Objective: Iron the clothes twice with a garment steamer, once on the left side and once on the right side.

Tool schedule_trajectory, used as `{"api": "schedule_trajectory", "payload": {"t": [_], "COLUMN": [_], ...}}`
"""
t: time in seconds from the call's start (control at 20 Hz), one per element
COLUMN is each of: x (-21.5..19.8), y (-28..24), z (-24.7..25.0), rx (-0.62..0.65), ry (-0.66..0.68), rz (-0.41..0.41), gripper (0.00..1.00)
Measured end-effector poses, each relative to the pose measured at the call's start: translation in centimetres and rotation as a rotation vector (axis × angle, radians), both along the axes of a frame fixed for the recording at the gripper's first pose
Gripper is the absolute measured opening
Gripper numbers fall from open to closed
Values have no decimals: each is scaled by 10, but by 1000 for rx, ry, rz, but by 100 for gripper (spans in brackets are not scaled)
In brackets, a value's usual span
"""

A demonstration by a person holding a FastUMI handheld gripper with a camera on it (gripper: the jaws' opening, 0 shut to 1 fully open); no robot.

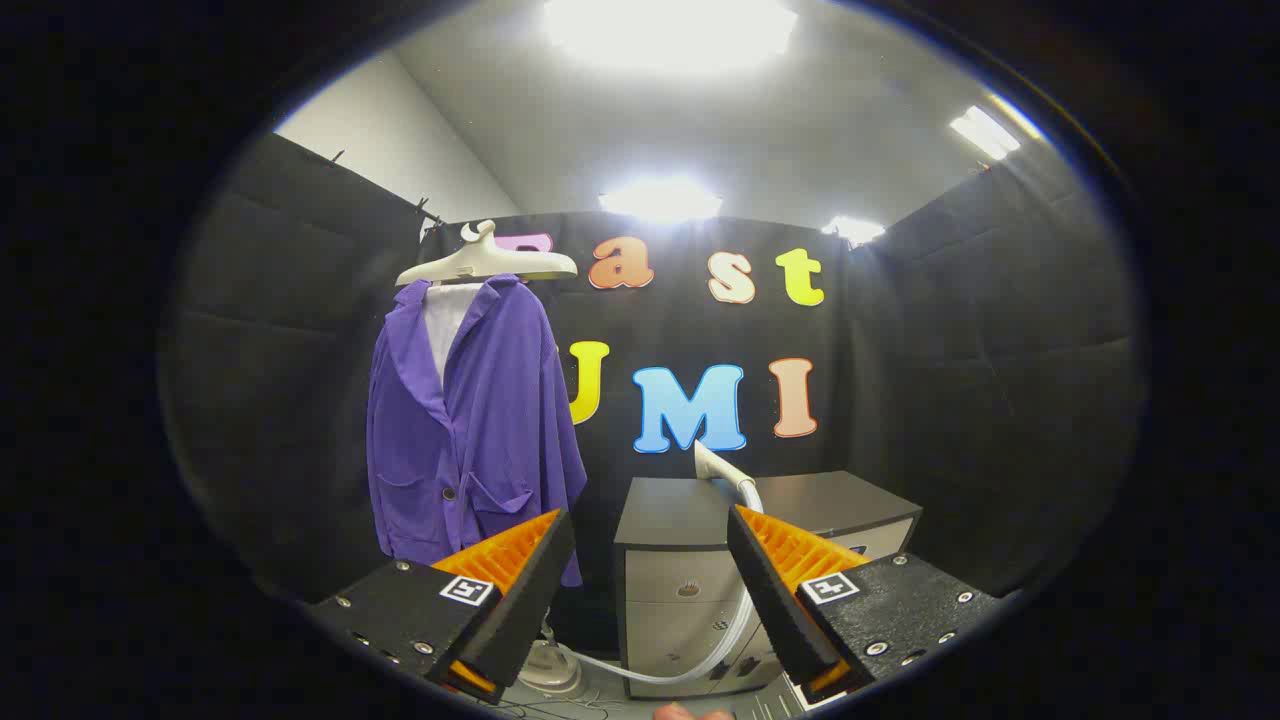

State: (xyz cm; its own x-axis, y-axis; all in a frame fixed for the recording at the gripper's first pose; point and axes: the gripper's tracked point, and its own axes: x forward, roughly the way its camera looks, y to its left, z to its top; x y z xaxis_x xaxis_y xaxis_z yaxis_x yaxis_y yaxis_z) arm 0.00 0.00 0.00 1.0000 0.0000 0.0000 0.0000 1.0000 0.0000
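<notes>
Purple jacket [470, 430] hangs on a pale hanger [487, 262] in front of the booth wall, off to the left beyond the left finger; a white lining or shirt shows at the collar. Front faces the camera, hem near the left fingertip in view but well behind it.

Dark-topped cabinet [700, 510] stands right of the jacket, straight ahead between and beyond the fingers; it serves as the table here. Steamer head [722, 468] rests on its top, white nozzle tilted up, just above the right fingertip. Clear hose [690, 665] drops from it down the cabinet front and curves left to a pale round base [550, 672] on the floor below the jacket.

Gripper [650, 560] jaws wide apart, holding nothing, still short of the cabinet.

Step in hand looks like the reach for the steamer; no ironing pass done yet, judging by the head still parked. To do it well: bring the jaws level with the handle below the nozzle, straddle it, close on the handle and not on the hose. Lift straight up before swinging left so the hose does not snag the cabinet edge. Keep slack in the hose toward the base. Handle shape is partly hidden by the right finger, so exact grip spot unclear.
</notes>
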Motion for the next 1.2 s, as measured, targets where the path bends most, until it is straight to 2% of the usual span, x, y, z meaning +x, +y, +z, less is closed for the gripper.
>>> {"api": "schedule_trajectory", "payload": {"t": [0.65, 0.9, 1.2], "x": [-13, -12, 7], "y": [9, -5, -34], "z": [-2, 0, 3], "rx": [39, 46, 61], "ry": [20, 24, 42], "rz": [3, -30, -93], "gripper": [95, 95, 95]}}
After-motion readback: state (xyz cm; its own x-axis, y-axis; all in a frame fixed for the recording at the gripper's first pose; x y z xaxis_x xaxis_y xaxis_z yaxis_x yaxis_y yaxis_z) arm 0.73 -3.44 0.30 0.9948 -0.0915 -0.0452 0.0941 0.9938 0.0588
